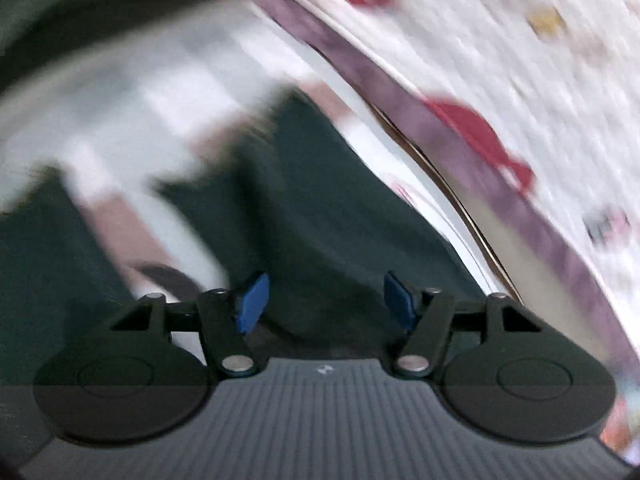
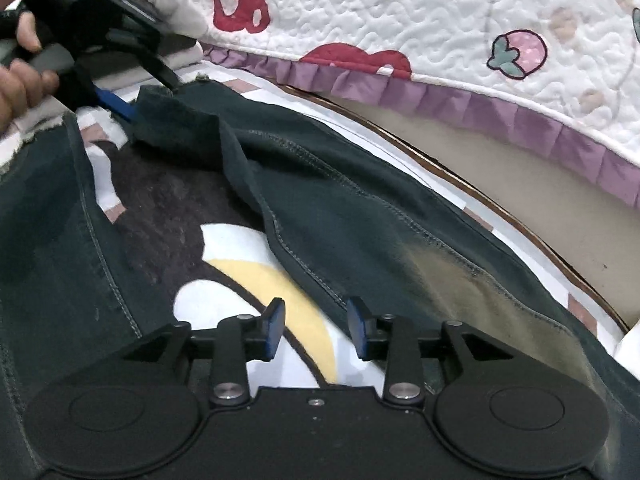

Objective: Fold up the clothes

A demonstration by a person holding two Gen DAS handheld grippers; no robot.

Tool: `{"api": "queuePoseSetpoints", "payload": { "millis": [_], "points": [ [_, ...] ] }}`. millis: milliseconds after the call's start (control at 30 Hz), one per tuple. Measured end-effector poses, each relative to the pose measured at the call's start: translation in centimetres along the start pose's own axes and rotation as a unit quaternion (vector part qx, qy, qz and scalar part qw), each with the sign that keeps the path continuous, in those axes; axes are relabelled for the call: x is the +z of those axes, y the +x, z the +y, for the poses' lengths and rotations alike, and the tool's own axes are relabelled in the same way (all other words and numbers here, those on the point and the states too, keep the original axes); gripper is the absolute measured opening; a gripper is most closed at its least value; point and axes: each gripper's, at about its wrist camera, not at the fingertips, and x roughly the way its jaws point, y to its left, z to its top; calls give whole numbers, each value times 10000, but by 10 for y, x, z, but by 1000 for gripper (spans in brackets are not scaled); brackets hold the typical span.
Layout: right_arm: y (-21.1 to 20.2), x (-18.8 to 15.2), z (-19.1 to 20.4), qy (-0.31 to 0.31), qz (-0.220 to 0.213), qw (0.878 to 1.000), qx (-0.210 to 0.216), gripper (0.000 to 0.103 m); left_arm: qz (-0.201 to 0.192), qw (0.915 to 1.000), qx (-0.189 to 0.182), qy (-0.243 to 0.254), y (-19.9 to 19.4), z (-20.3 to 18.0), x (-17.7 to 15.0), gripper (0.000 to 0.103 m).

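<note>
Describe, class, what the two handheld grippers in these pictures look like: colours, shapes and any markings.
Each gripper, the left gripper and the right gripper, has black linkage arms with silver pivot pins, two round black discs at its base and blue pads on its fingers. The left's body is grey and ribbed with a small white mark; the right's is plain black. No sleeve or cable shows.

Dark jeans point(image 2: 360, 216) (rumpled) on bed

Trousers point(image 2: 360, 216) lie spread diagonally from upper left to lower right on a printed blanket point(image 2: 248, 256), quilt point(image 2: 440, 12) along the upper right behind them, right gripper point(image 2: 316, 326) at bottom centre, left gripper point(image 2: 152, 92) at the trousers' upper-left end.
</note>
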Motion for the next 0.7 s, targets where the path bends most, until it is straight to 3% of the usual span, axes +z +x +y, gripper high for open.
{"api": "queuePoseSetpoints", "payload": {
  "millis": [33,167,200,333,400,433,467,500,533,600,700],
  "points": [
    [-1,-2,0,109,-17,9999,-49,39,-66,9999,88,-121,-3,8,4,68],
    [5,-3,-6,687,-96,9975,131,42,561,9967,-150,-571,20,18,11,68],
    [8,0,-3,640,-105,9978,131,43,513,9961,-170,-696,24,19,12,69],
    [22,18,14,-54,-224,9995,206,63,338,9950,-27,-942,40,15,15,72],
    [31,26,19,-288,-201,9990,263,64,239,9967,59,-771,46,5,16,73],
    [37,29,19,-273,-155,9992,266,64,177,9982,92,-561,47,-1,17,68],
    [44,31,18,-258,-108,9992,270,64,99,9995,143,-273,48,-7,19,56],
    [50,34,17,-218,-66,9994,276,64,-3,9993,300,219,48,-17,20,13],
    [55,36,14,-29,-52,9995,297,64,-125,9966,390,714,46,-25,22,4],
    [65,37,6,381,-67,9987,320,64,-601,9885,337,1350,38,-37,26,4],
    [74,37,-2,889,-171,9953,357,63,-1236,9743,51,1884,12,-56,45,3]
  ]
}}
